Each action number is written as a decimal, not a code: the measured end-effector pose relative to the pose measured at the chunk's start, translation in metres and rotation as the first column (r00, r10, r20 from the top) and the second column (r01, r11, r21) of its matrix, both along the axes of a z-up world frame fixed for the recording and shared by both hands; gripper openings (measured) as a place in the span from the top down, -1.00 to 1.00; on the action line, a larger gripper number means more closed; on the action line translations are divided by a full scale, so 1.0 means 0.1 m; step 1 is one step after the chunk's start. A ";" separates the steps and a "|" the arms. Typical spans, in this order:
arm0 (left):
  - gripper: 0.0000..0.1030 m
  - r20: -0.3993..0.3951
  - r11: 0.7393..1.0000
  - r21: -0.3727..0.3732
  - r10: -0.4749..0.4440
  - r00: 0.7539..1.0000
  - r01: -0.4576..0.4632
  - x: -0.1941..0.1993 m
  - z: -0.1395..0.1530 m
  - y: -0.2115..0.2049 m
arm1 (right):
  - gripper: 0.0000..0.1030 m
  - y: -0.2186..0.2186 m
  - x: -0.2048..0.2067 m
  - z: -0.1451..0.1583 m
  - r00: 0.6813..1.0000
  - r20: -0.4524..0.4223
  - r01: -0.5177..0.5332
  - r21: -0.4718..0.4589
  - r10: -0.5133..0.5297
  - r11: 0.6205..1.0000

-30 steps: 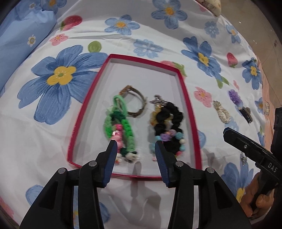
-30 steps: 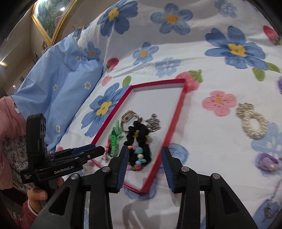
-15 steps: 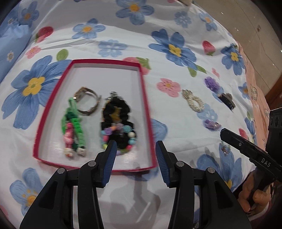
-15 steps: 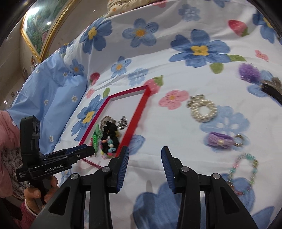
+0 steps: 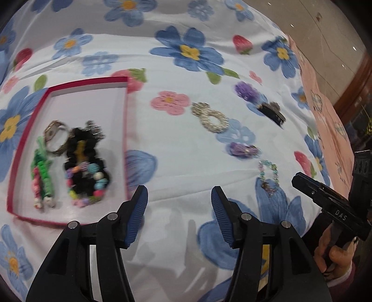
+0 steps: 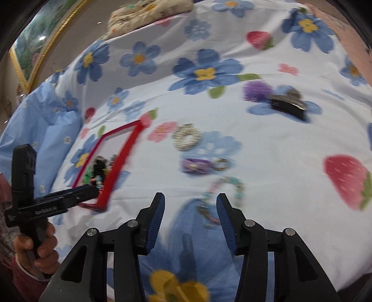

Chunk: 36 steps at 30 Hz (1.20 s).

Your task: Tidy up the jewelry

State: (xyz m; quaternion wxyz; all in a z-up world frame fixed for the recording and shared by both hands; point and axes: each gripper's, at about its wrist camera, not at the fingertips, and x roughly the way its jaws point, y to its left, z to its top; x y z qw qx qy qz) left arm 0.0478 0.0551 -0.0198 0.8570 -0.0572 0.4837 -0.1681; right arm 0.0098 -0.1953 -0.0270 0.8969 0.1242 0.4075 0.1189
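A red-rimmed white tray (image 5: 126,120) (image 6: 126,148) lies on the flowered bedspread. It holds a green braided bracelet (image 5: 44,172), a black scrunchie with coloured beads (image 5: 86,167) and a metal watch (image 5: 53,134). To its right lie a pearl ring piece (image 5: 212,119) (image 6: 187,139), a purple hair tie (image 5: 243,148) (image 6: 197,166), a teal bead bracelet (image 5: 268,174) (image 6: 223,197), a purple pompom (image 5: 245,90) (image 6: 257,90) and a black clip (image 5: 273,113) (image 6: 288,105). My left gripper (image 5: 179,209) hovers right of the tray, jaws opening, nothing between them. My right gripper (image 6: 190,218) hangs over the bead bracelet, jaws opening, pads apart from it.
A light blue pillow (image 6: 41,130) lies beyond the tray on the left. A patterned cushion (image 6: 148,11) sits at the far end of the bed. A pink cloth (image 5: 330,116) marks the bed's right edge, with floor beyond it. A person's hands hold both tools.
Both grippers have swung right, away from the tray toward the loose pieces. Their jaws have widened. The bead bracelet now lies under the right gripper.
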 end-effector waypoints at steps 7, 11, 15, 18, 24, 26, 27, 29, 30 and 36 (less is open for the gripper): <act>-0.12 0.004 0.997 0.013 -0.073 0.997 0.073 0.17 0.02 -0.35 | 0.06 -0.33 0.03 -0.16 0.997 -0.041 0.071 -0.014 -0.072 0.997; -0.19 -0.011 0.990 0.032 -0.139 0.990 0.140 0.33 -0.02 -0.60 | 0.06 -0.36 0.12 -0.24 0.995 -0.071 0.063 -0.023 -0.065 0.998; -0.20 -0.046 0.983 0.028 -0.181 0.982 0.182 0.53 -0.11 -0.82 | 0.06 -0.29 0.21 -0.31 0.995 -0.089 0.034 -0.039 -0.037 0.999; -0.20 -0.060 0.979 0.034 -0.198 0.978 0.200 0.66 -0.17 -0.97 | 0.06 -0.24 0.26 -0.37 0.994 -0.104 0.021 -0.050 -0.026 0.999; -0.20 -0.080 0.967 0.052 -0.245 0.966 0.250 0.87 -0.33 -1.23 | 0.08 -0.17 0.31 -0.49 0.993 -0.119 0.006 -0.088 -0.016 0.996; -0.19 -0.096 0.964 0.067 -0.252 0.963 0.259 0.93 -0.41 -1.31 | 0.17 -0.12 0.30 -0.50 0.994 -0.107 -0.004 -0.126 -0.009 0.992; -0.19 -0.104 0.962 0.072 -0.257 0.961 0.265 0.95 -0.46 -1.35 | 0.29 -0.10 0.30 -0.50 0.995 -0.104 -0.007 -0.152 -0.009 0.988; 0.01 -0.112 0.958 0.077 -0.267 0.957 0.276 0.95 -0.53 -1.40 | 0.84 -0.12 0.30 -0.50 0.994 -0.107 -0.007 -0.170 -0.011 0.985; 0.06 -0.104 0.955 0.096 -0.271 0.957 0.280 0.93 -0.54 -1.42 | 0.84 -0.15 0.31 -0.50 0.993 -0.114 -0.007 -0.152 -0.010 0.988; 1.00 -0.088 0.952 0.070 -0.292 0.952 0.298 0.86 -0.50 -1.36 | 0.86 -0.29 0.28 -0.44 0.993 -0.113 0.017 -0.097 -0.028 0.995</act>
